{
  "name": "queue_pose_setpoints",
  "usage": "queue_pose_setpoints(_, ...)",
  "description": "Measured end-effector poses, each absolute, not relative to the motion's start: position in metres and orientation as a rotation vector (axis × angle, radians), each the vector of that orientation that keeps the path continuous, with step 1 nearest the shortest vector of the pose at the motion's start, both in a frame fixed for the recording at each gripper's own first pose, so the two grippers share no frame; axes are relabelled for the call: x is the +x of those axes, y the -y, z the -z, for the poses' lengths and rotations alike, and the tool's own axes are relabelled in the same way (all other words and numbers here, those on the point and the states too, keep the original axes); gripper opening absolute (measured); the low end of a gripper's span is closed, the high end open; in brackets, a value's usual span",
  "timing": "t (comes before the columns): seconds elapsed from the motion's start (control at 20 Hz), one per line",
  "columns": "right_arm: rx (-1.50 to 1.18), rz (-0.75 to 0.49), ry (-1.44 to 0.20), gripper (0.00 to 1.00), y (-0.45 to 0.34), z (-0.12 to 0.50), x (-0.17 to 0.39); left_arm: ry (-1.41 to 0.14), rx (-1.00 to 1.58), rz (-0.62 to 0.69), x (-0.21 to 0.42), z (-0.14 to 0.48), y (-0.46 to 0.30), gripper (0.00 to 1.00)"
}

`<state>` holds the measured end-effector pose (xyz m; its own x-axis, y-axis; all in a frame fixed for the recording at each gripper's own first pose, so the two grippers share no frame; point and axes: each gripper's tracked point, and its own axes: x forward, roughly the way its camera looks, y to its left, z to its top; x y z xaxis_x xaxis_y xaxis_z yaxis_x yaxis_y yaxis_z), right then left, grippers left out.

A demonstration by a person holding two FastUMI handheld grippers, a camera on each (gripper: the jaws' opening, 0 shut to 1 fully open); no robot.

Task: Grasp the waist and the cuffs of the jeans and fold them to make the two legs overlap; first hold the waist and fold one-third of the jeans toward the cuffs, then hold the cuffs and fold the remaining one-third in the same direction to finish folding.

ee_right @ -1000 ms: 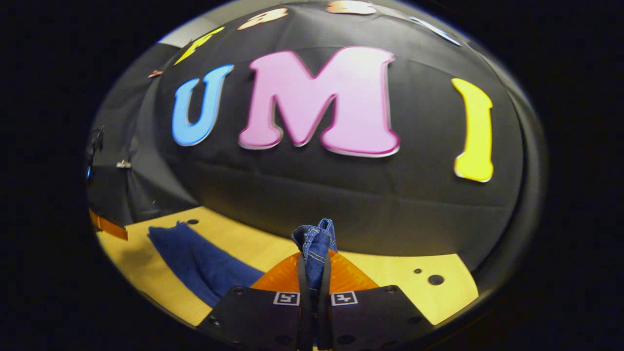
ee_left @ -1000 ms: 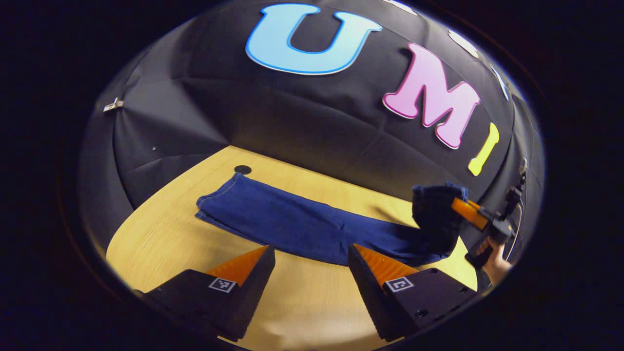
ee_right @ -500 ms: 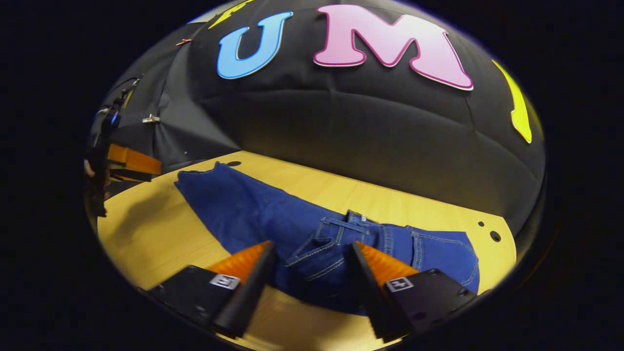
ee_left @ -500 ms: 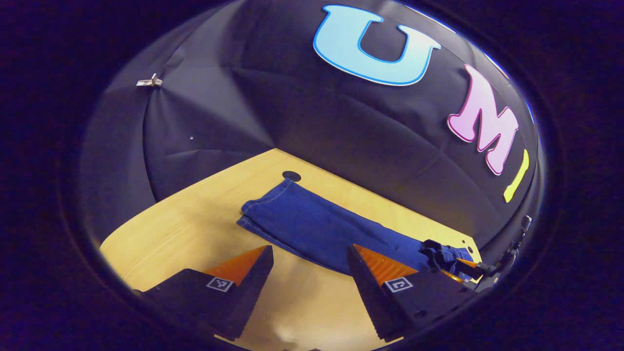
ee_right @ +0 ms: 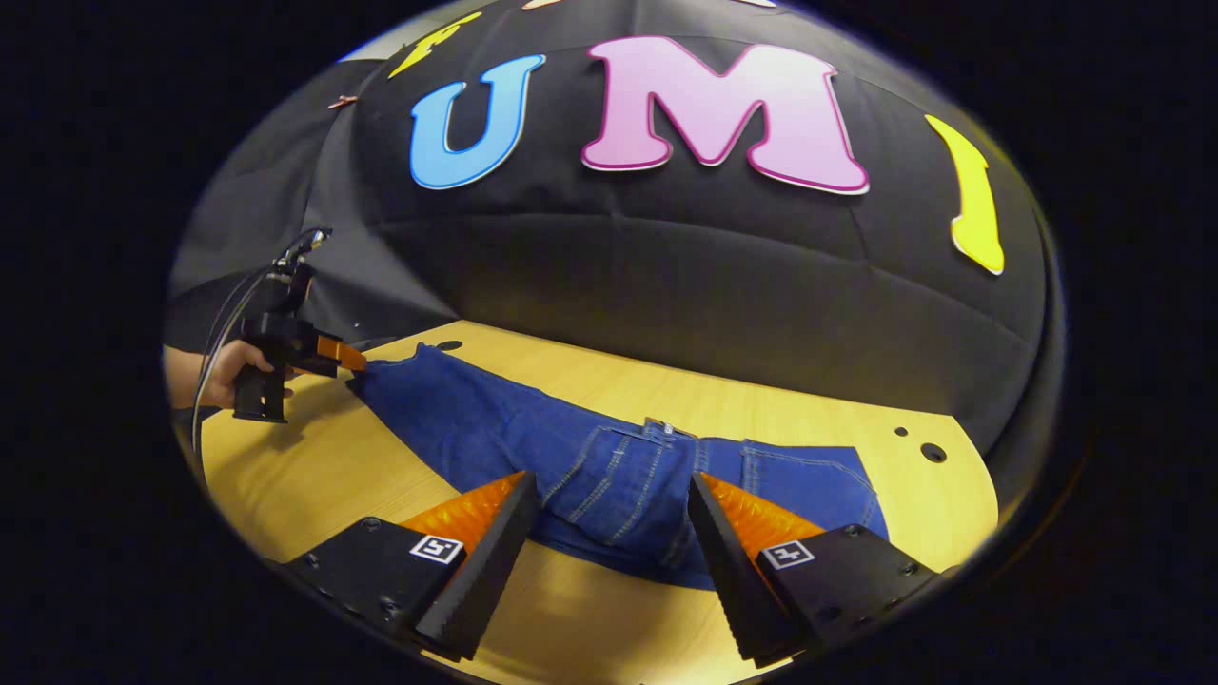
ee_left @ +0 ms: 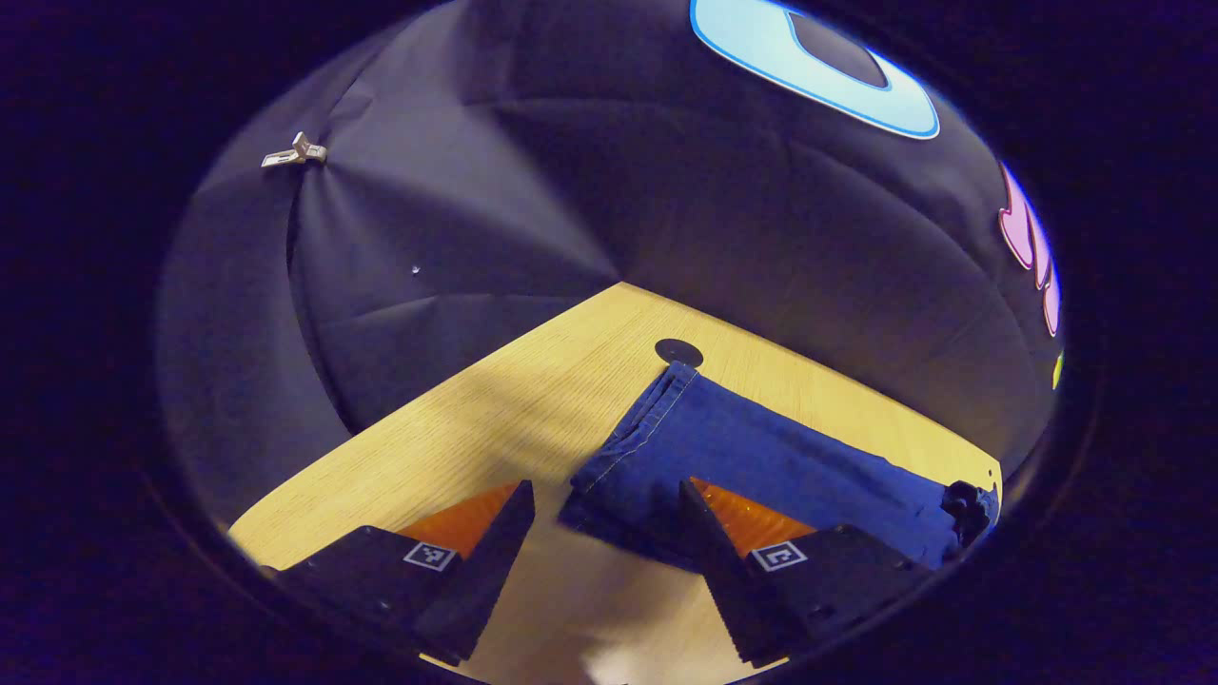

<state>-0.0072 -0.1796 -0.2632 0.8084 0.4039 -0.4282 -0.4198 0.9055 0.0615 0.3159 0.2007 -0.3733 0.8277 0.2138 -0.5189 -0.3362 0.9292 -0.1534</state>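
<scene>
Lying flat, jeans (ee_right: 609, 466) run cuffs-left to waist-right; both grippers' fingers wide, empty.

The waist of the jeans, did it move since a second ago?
Yes. The waist came down from the right gripper onto the table.

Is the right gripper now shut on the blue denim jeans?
No, the right gripper is open, fingers apart above the blue denim jeans.

Jeans (ee_left: 761, 457) waist end hidden (behind own tongs).
</scene>
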Motion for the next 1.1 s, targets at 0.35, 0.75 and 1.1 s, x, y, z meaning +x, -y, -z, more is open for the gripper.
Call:
queue_pose_setpoints(0.35, -0.047, -0.375, -0.464, 0.97, 0.222, 0.265, -0.011, -0.569, -0.182, -0.196, 0.332, 0.388, -0.179, 0.91)
queue_pose_setpoints(0.75, -0.022, -0.388, -0.604, 0.98, 0.231, 0.294, -0.045, -0.497, -0.4, -0.164, 0.335, 0.381, -0.163, 0.14)
queue_pose_setpoints(1.1, -0.014, -0.301, -0.556, 0.96, 0.29, 0.243, -0.022, -0.329, -0.363, -0.077, 0.305, 0.252, -0.134, 0.06)
